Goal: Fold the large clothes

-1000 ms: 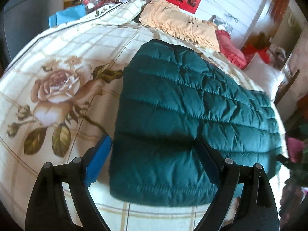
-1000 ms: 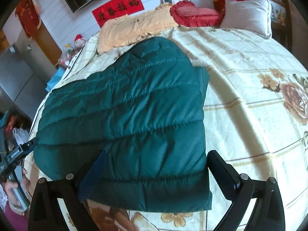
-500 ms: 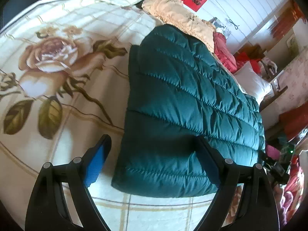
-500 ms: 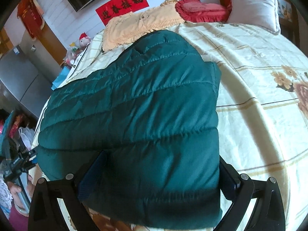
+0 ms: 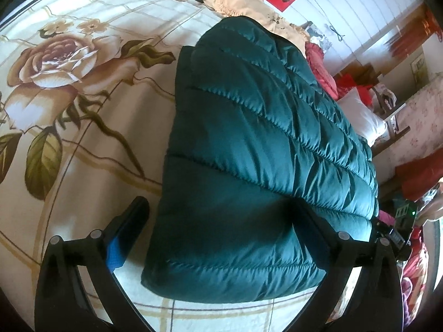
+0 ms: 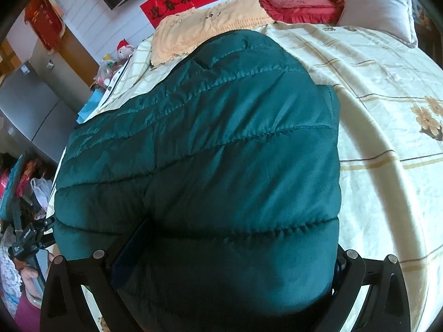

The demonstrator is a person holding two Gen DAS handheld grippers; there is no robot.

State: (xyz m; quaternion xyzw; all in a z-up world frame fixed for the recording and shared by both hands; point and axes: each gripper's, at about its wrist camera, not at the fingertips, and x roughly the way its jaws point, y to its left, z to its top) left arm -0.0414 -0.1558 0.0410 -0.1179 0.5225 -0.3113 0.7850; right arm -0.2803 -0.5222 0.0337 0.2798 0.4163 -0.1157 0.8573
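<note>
A dark green quilted puffer jacket (image 5: 249, 144) lies folded on a bed with a cream rose-print cover (image 5: 69, 88); it also fills the right wrist view (image 6: 216, 160). My left gripper (image 5: 221, 221) is open, its jaws wide on either side of the jacket's near left corner, low over the bed. My right gripper (image 6: 229, 249) is open, its jaws straddling the jacket's near right corner, with the padded fabric bulging between them and hiding the right fingertip.
A yellow frilled pillow (image 6: 210, 25), a red cushion (image 6: 299, 2) and a white pillow (image 6: 379, 5) lie at the bed's head. A person's hand with the other gripper (image 6: 27, 249) shows at the left edge. Bare bed cover (image 6: 387, 138) spreads to the right.
Both grippers have moved forward and lower onto the jacket's near edge; the jacket now fills more of both views. Both stay open.
</note>
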